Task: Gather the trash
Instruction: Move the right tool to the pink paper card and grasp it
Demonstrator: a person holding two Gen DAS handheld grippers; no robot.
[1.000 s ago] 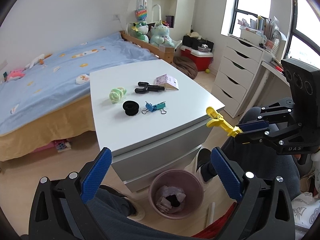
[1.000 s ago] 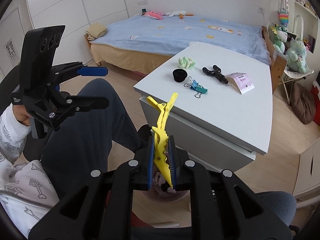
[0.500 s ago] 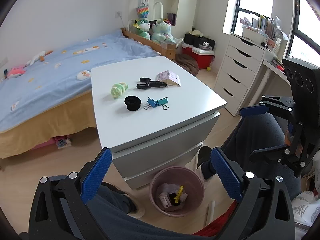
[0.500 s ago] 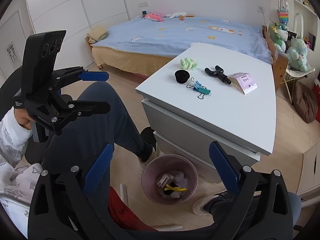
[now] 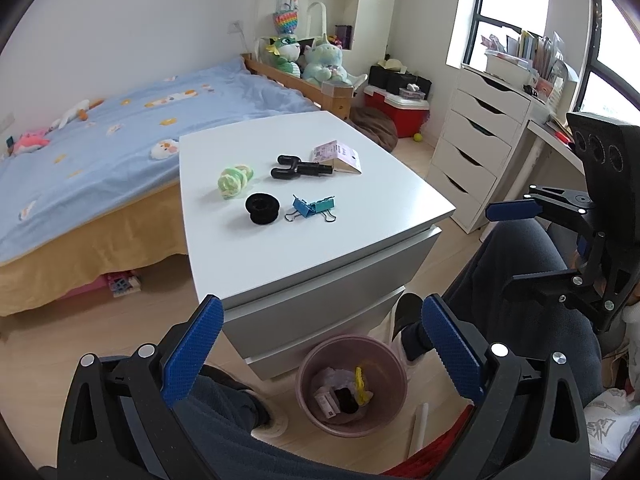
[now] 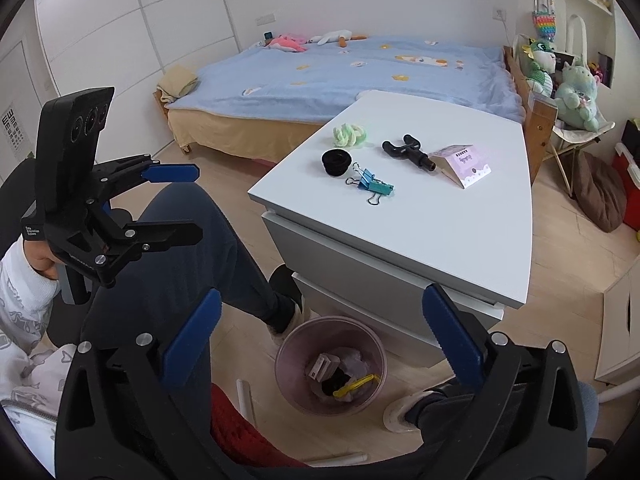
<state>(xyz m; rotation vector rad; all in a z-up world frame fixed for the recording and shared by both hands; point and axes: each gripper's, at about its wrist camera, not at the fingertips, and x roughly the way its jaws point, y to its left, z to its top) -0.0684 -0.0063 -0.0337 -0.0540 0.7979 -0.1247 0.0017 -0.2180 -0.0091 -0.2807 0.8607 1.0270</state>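
Note:
A pink trash bin (image 5: 316,360) (image 6: 288,344) stands on the floor in front of the white drawer unit (image 5: 304,264) (image 6: 420,240). A yellow hair clip (image 5: 361,385) (image 6: 354,385) lies inside it among papers. On the unit's top lie a green scrunchie (image 5: 233,178), a black ring (image 5: 262,209), blue binder clips (image 5: 310,208), a black Y-shaped tool (image 5: 296,168) and a pink card (image 5: 338,156). My left gripper (image 5: 320,350) (image 6: 172,204) is open and empty above the bin. My right gripper (image 6: 320,344) (image 5: 516,248) is open and empty over the bin.
A bed (image 5: 100,132) with a blue cover stands behind the unit. A white chest of drawers (image 5: 476,140) is at the right. The person's legs (image 6: 192,264) and feet flank the bin. A white tube (image 6: 244,398) lies on the floor beside it.
My right gripper opened and let go of the yellow hair clip, which fell into the bin. Both grippers have drifted slightly; the left stayed open.

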